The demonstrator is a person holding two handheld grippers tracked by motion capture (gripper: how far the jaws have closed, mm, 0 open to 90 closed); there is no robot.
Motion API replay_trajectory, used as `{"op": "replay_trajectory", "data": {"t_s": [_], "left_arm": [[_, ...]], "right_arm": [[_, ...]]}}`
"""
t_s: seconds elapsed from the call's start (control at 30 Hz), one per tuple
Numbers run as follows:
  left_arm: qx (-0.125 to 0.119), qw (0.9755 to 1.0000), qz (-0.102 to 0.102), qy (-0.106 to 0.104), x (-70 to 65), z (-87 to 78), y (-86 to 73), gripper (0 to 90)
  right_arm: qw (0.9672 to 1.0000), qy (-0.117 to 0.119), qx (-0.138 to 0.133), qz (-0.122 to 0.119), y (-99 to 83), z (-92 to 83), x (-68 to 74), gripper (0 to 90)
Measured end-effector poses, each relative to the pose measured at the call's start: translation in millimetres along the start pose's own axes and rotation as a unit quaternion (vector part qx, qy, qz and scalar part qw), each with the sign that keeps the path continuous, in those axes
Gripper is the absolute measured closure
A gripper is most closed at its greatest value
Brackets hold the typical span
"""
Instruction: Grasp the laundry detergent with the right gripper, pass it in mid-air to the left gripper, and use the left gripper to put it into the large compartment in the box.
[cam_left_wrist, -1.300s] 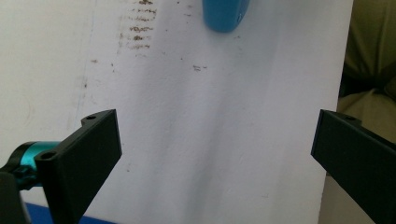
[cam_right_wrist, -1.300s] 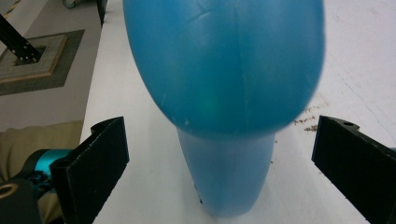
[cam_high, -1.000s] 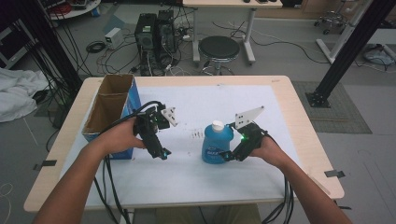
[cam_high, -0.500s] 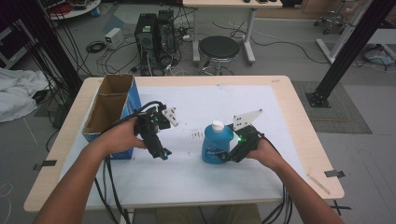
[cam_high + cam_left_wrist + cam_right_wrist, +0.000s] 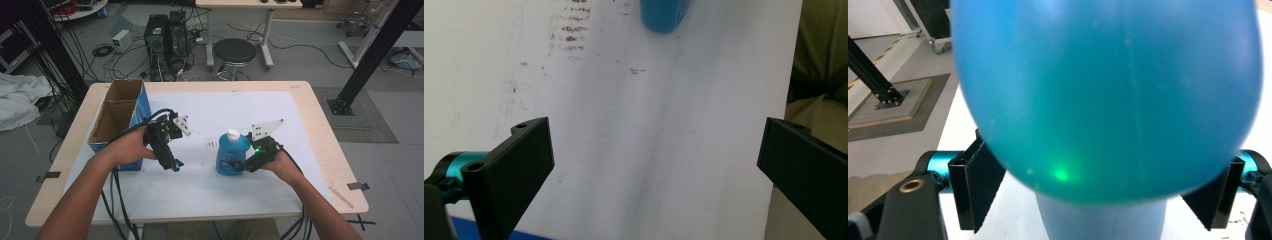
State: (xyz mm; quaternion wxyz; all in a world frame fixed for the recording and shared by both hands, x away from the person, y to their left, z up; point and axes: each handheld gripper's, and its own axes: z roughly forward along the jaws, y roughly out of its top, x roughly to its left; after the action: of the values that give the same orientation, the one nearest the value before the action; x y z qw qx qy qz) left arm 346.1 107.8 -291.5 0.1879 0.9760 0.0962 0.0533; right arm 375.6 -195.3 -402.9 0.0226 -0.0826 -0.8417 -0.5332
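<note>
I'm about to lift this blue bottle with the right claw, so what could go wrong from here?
1. The right claw has just been closing around the blue bottle low on its rounded body; the curved surface might slip or the bottle tip.
2. The left claw stands open and apart, so nothing steadies the bottle.
3. The cardboard box sits close by that hand.

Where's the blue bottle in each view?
High view: blue bottle stands right of centre on the white table cover, at the right tool.
Left gripper view: just its blue edge at the top, beyond the open jaws.
Right gripper view: its body looms close, between the two jaws.
Shared landmark: the white table cover, also seen at and.
</note>
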Motion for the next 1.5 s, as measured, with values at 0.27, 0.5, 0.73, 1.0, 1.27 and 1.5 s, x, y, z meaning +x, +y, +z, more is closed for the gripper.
{"op": "replay_trajectory", "data": {"t_s": [0.27, 0.5, 0.73, 1.0, 1.27, 1.5], "left_arm": [[-0.001, 1.0000, -0.002, 0.000, -0.4, -0.1, -0.6, 1.7], [-0.001, 1.0000, -0.002, -0.001, -0.3, 0.5, -0.5, 1.7], [0.000, 1.0000, -0.001, -0.001, 0.2, 1.0, 0.1, 1.7], [0.001, 1.0000, -0.003, -0.001, -0.3, 1.5, 0.1, 1.6], [0.001, 1.0000, -0.005, 0.002, -0.1, 0.6, -0.2, 1.7], [0.001, 0.9999, -0.010, 0.006, 0.2, -3.4, 3.7, 1.7]], "right_arm": [[1.0000, 0.000, -0.002, -0.005, -2.0, 1.9, -1.4, 26.0], [1.0000, 0.002, -0.005, -0.004, -2.7, 3.2, -2.1, 30.4], [0.9999, 0.001, -0.007, -0.011, -3.4, 3.9, -2.4, 33.9], [0.9998, 0.000, -0.011, -0.018, -4.7, 4.5, -2.9, 41.5], [0.9996, -0.002, -0.013, -0.026, -4.4, 4.0, -1.7, 43.4], [0.9997, -0.008, -0.003, -0.024, -1.4, 0.5, 1.8, 44.0]]}}
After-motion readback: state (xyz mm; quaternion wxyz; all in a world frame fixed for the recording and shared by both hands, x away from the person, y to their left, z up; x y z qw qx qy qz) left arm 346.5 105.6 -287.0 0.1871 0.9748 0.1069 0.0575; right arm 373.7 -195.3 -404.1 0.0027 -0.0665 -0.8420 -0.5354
